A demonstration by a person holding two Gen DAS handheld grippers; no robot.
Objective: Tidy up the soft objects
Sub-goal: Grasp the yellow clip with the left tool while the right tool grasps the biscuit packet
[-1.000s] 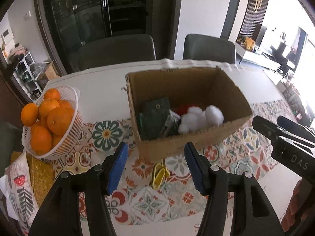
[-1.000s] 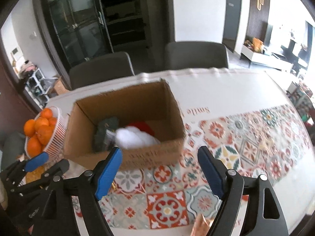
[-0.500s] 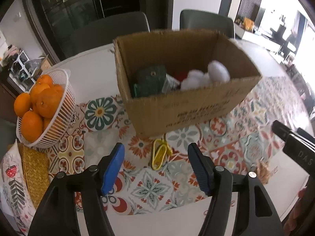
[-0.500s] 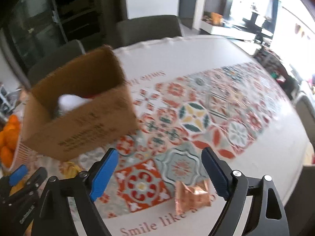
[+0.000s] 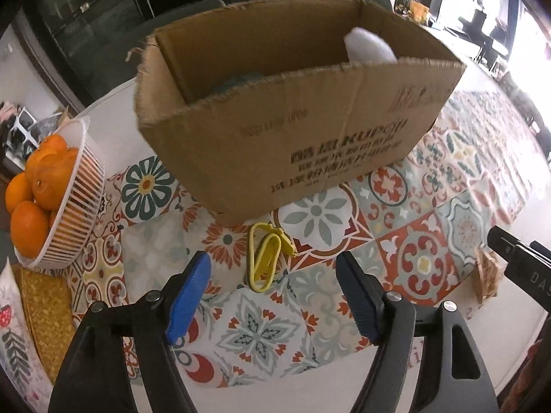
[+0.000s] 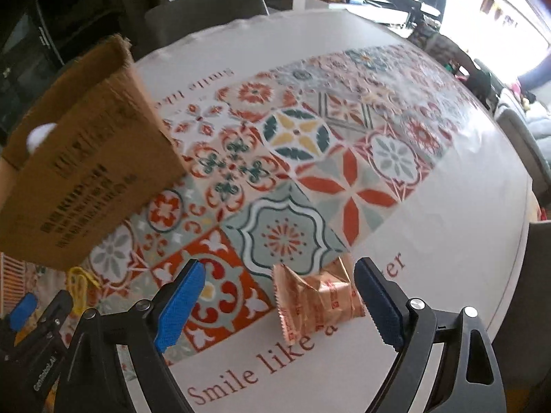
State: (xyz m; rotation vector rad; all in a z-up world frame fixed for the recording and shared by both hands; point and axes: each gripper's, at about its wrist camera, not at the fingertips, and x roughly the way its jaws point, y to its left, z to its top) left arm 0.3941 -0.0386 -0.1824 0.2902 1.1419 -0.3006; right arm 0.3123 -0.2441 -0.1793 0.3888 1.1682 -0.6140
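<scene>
Behind cardboard box (image 5: 296, 137) wall, contents mostly hidden, white plush (image 5: 368, 46) peeking, both tongs (image 5: 272, 296) (image 6: 279, 303) wide apart, empty.

Bright daylight, heavy fisheye distortion.
Windows (image 6: 509, 7) at upper right blow out to white; cardboard box (image 6: 79, 158) shows motion blur; frame corners vignette black, straight edges bow.

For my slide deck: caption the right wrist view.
Open right gripper lined up on a copper snack packet beside the cardboard box.
</scene>
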